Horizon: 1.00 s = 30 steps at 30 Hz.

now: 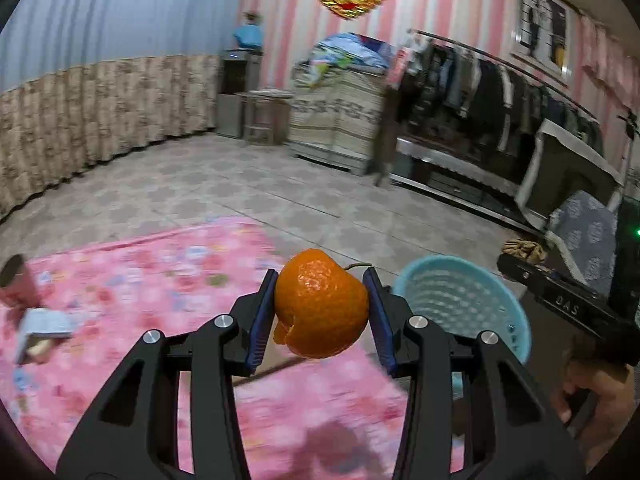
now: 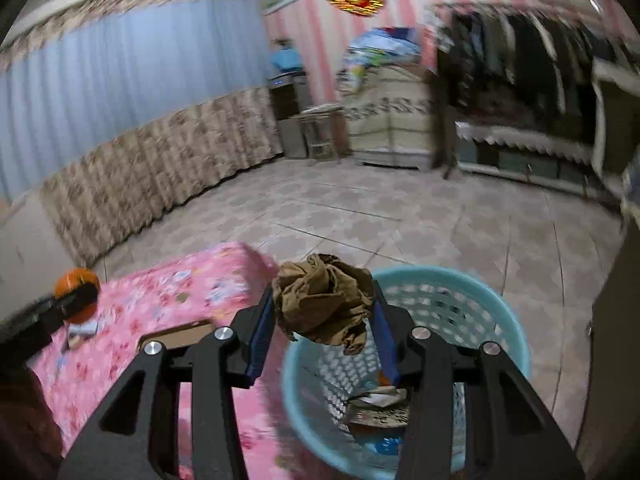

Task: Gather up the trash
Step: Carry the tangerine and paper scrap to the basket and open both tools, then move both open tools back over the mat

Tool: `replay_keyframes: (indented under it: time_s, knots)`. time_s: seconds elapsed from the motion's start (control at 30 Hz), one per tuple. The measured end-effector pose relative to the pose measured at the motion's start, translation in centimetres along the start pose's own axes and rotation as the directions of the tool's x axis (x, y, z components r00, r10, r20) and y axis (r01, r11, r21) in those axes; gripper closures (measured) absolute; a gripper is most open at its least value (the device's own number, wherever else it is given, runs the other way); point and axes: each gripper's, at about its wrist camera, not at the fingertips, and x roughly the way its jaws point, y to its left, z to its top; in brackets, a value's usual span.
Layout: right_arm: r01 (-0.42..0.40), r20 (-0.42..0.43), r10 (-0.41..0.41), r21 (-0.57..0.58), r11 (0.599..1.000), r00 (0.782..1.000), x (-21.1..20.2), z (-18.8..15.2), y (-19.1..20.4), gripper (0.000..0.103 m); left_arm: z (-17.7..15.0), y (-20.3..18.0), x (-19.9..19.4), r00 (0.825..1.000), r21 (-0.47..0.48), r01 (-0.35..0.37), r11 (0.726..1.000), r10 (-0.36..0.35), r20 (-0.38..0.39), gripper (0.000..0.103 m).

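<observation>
My left gripper is shut on an orange peel and holds it above the pink flowered cloth, left of the light blue trash basket. My right gripper is shut on a crumpled brown paper and holds it over the near left rim of the basket, which holds several scraps. The right gripper shows at the right of the left wrist view. The left gripper with the peel shows at the far left of the right wrist view.
A small carton and a dark red cup lie on the cloth at the left. A brown cardboard piece lies on the cloth. Tiled floor, cabinets and a clothes rack stand beyond.
</observation>
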Motion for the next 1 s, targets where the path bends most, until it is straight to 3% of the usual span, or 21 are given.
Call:
replay_keyframes:
  time_s: [0.3,0.7,0.73,0.8,0.83,0.87,1.0]
  knots:
    - [0.068,0.019,-0.068,0.001,0.998,0.998,-0.1,0.1,-2.2,0.058,-0.6,-6.2,5.3,0.996,0.075,0.070,0.995,-0.065,-0.068,0.061]
    - [0.108,0.038,-0.110,0.033,0.994,0.993,-1.1,-0.4,-3.3,0.055,-0.9,-9.5,8.8,0.985,0.084,0.128,0.988,-0.117,-0.129,0.060]
    - [0.113,0.041,-0.114,0.035,0.993,0.993,-1.2,-0.4,-3.3,0.053,-0.9,-9.8,9.0,0.983,0.089,0.138,0.986,-0.125,-0.136,0.058]
    - [0.121,0.056,-0.124,0.043,0.992,0.991,-1.4,-0.5,-3.5,0.040,-1.1,-10.3,9.3,0.982,0.086,0.145,0.986,-0.133,-0.135,0.043]
    - [0.120,0.061,-0.123,0.048,0.992,0.991,-1.5,-0.4,-3.6,0.034,-1.0,-10.4,9.2,0.983,0.081,0.147,0.986,-0.136,-0.126,0.029]
    - [0.126,0.061,-0.129,0.053,0.991,0.990,-1.5,-0.4,-3.8,0.034,-1.0,-10.5,9.0,0.985,0.082,0.142,0.986,-0.132,-0.114,0.025]
    - [0.131,0.058,-0.134,0.053,0.990,0.989,-1.5,-0.4,-4.0,0.034,-0.7,-9.9,8.2,0.989,0.088,0.121,0.989,-0.113,-0.092,0.025]
